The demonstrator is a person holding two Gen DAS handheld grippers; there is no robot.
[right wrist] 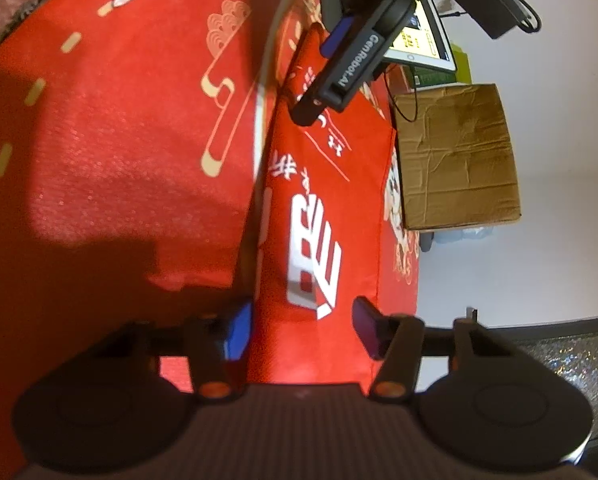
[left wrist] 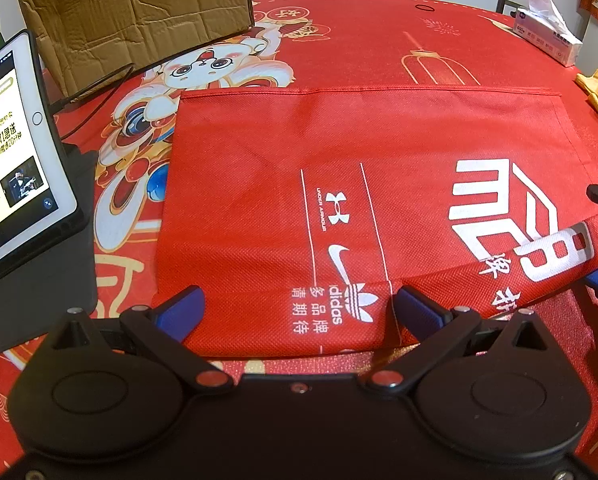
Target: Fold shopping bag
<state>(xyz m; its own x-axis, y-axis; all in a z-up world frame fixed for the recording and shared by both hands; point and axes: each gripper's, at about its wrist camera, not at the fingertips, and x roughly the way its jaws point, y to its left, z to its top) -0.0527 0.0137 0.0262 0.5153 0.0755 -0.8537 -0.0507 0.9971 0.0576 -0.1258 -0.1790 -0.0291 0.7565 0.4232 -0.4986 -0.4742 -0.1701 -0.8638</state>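
Both my tongs sit by the red shopping bag flat on the bench. Left tongs gape apart; right tongs stand apart around its edge. Bag could slip and bunch.

The red shopping bag at frame centre bears white print reading "UNDER ARMOUR", "adidas" and "多品牌 清期待" beside a Nike swoosh, while the left gripper, upper centre of the right wrist view, is lettered "GenRobot.AI".
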